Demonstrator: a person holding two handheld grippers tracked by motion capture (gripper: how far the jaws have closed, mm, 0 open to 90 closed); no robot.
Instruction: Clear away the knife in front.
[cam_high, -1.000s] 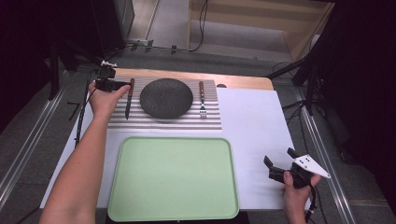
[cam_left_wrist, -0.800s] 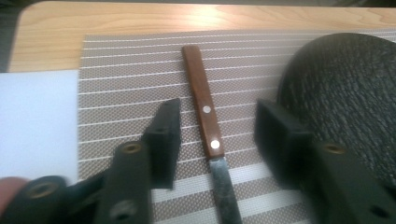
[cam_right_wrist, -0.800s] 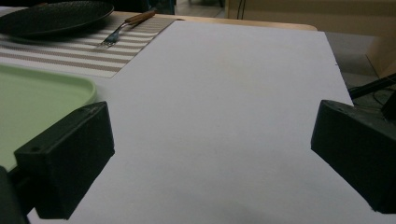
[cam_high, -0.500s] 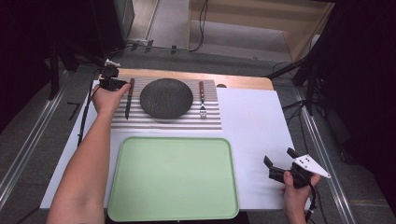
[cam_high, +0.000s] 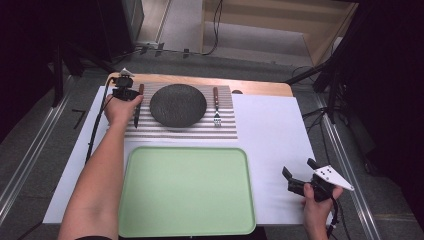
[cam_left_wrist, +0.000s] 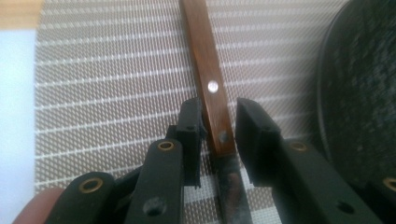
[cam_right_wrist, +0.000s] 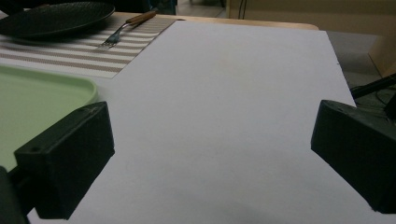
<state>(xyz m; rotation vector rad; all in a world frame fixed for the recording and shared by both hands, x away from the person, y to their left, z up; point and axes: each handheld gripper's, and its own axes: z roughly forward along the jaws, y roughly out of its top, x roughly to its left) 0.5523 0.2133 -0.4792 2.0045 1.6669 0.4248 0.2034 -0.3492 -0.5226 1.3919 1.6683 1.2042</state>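
Wooden knife handle (cam_left_wrist: 211, 88) runs lengthwise between our left gripper's (cam_left_wrist: 217, 128) just-closing jaws, not yet visibly clamped, while our right gripper (cam_high: 300, 180) gapes empty, well apart.

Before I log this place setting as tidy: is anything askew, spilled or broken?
Nothing stands out. The knife and fork lie straight either side of the plate on the striped mat; the green tray is bare.

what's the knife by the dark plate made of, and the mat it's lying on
The brown-handled table knife: the handle looks like varnished wood, judging by its warm grain and two metal rivets; the blade looks like dull grey steel. The striped beige placemat seems to be woven vinyl or fibre mesh, matte, with a visible basket-weave texture.
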